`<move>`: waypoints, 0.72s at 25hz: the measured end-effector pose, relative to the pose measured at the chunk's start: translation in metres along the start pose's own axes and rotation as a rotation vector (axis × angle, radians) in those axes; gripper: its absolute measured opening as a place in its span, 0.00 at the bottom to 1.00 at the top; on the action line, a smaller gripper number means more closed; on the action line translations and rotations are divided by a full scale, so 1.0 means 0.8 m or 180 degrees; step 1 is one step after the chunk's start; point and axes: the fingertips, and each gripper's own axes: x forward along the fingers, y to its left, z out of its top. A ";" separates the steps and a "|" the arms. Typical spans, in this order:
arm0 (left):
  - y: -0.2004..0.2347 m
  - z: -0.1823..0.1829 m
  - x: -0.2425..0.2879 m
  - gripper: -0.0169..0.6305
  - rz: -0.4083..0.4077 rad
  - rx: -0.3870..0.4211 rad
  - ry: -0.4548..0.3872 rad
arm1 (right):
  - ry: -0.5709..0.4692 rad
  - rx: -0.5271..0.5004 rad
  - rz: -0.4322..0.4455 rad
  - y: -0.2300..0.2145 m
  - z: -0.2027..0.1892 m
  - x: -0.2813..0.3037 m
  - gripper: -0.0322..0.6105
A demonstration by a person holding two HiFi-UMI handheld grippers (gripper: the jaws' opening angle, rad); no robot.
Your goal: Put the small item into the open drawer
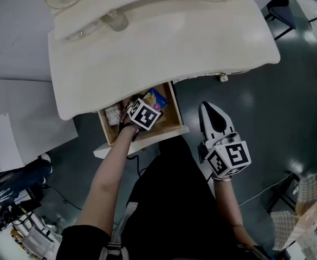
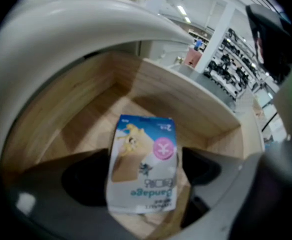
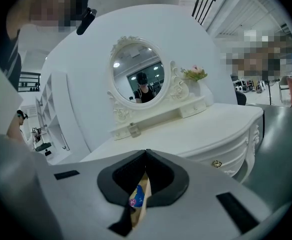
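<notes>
A small blue-and-white bandage packet (image 1: 156, 98) (image 2: 143, 164) lies face up on the floor of the open wooden drawer (image 1: 172, 124) (image 2: 86, 119) under the white dressing table (image 1: 158, 42). My left gripper (image 1: 147, 108) (image 2: 143, 179) reaches down into the drawer, open, one finger on each side of the packet. A strip of wood shows between the packet and the right finger. To the right of the drawer and outside it, my right gripper (image 1: 207, 108) (image 3: 146, 151) is shut and empty. The packet (image 3: 138, 198) shows through a slit under its closed tips.
A small pale box (image 1: 112, 114) sits in the drawer's left end. The drawer's white front (image 1: 147, 141) juts toward me. An oval mirror (image 3: 138, 76) and flowers (image 3: 194, 73) stand on the table top. A brass knob (image 1: 223, 77) (image 3: 216, 163) is on the table's front. Below is dark floor (image 1: 256, 118).
</notes>
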 end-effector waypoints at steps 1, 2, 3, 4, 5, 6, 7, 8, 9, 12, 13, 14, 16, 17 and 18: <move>0.000 0.002 -0.003 0.73 0.0010 -0.0028 -0.0018 | -0.0003 -0.0006 0.0016 0.002 0.000 0.000 0.06; 0.000 0.003 -0.007 0.73 0.0033 -0.0044 -0.0037 | -0.0006 -0.0013 0.0034 0.005 0.001 0.000 0.06; 0.001 0.004 -0.012 0.73 0.0061 -0.0057 -0.0060 | -0.0009 -0.0022 0.0052 0.008 0.002 -0.001 0.06; 0.001 0.006 -0.018 0.73 0.0082 -0.0071 -0.0091 | -0.0012 -0.0030 0.0070 0.011 0.004 -0.001 0.06; 0.000 0.008 -0.024 0.73 0.0088 -0.0087 -0.0131 | -0.0016 -0.0037 0.0087 0.014 0.005 -0.001 0.06; -0.001 0.011 -0.030 0.72 0.0082 -0.0101 -0.0181 | -0.0019 -0.0045 0.0105 0.017 0.007 -0.002 0.06; -0.003 0.013 -0.037 0.72 0.0075 -0.0108 -0.0235 | -0.0023 -0.0055 0.0122 0.019 0.008 -0.002 0.06; -0.005 0.016 -0.043 0.72 0.0077 -0.0105 -0.0288 | -0.0026 -0.0067 0.0138 0.022 0.009 -0.002 0.06; -0.006 0.019 -0.050 0.72 0.0090 -0.0097 -0.0342 | -0.0030 -0.0081 0.0152 0.024 0.009 -0.001 0.06; -0.009 0.028 -0.071 0.67 0.0131 -0.0120 -0.0536 | -0.0042 -0.0125 0.0188 0.032 0.013 0.000 0.06; -0.010 0.031 -0.079 0.64 0.0142 -0.0147 -0.0611 | -0.0046 -0.0141 0.0201 0.036 0.014 0.000 0.06; -0.012 0.034 -0.088 0.62 0.0158 -0.0171 -0.0690 | -0.0053 -0.0160 0.0216 0.039 0.015 0.000 0.06; -0.014 0.038 -0.104 0.60 0.0210 -0.0194 -0.0860 | -0.0068 -0.0198 0.0247 0.047 0.015 0.000 0.06; -0.015 0.040 -0.113 0.59 0.0236 -0.0200 -0.0947 | -0.0076 -0.0217 0.0263 0.050 0.016 0.000 0.06; -0.016 0.043 -0.121 0.58 0.0256 -0.0209 -0.1034 | -0.0085 -0.0239 0.0280 0.053 0.017 0.001 0.06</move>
